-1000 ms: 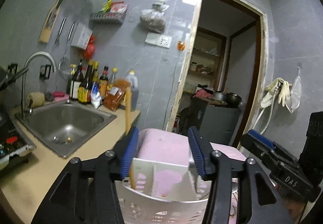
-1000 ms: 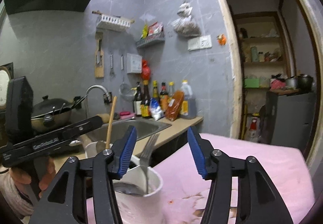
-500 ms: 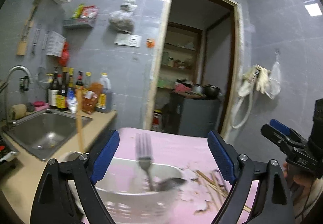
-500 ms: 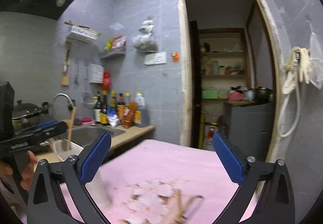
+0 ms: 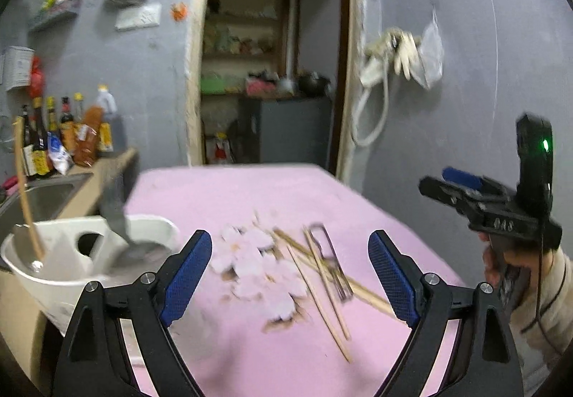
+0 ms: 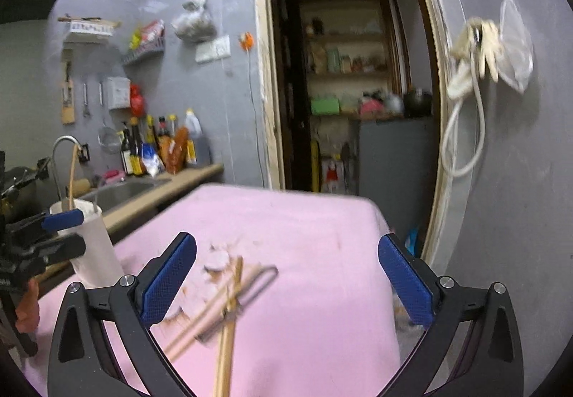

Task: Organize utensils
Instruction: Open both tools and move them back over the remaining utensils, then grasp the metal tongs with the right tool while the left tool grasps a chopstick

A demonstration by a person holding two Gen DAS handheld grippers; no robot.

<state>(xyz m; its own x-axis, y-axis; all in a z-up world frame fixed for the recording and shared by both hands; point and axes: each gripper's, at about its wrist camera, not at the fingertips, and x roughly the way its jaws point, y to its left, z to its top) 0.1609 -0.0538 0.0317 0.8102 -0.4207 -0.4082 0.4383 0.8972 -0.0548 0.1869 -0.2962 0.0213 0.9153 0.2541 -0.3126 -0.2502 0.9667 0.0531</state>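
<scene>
Wooden chopsticks (image 5: 315, 275) and a metal fork (image 5: 327, 259) lie in a loose pile on the pink table (image 5: 250, 196); the pile also shows in the right wrist view (image 6: 229, 300). A white utensil holder (image 5: 71, 264) stands at the table's left edge with a wooden stick and a metal utensil upright in it; it also shows in the right wrist view (image 6: 95, 253). My left gripper (image 5: 290, 275) is open and empty, just short of the pile. My right gripper (image 6: 286, 282) is open and empty above the pile, and it shows at the right of the left wrist view (image 5: 483, 207).
A counter with a steel sink (image 6: 121, 191) and several sauce bottles (image 6: 157, 146) runs along the left wall. A doorway (image 6: 351, 92) opens behind the table onto shelves and a dark cabinet. A hose and gloves (image 6: 476, 49) hang on the right wall.
Both grippers have opened wide and swung right, away from the white holder and toward the chopstick pile. The holder has slid from the middle to the left edge of both views.
</scene>
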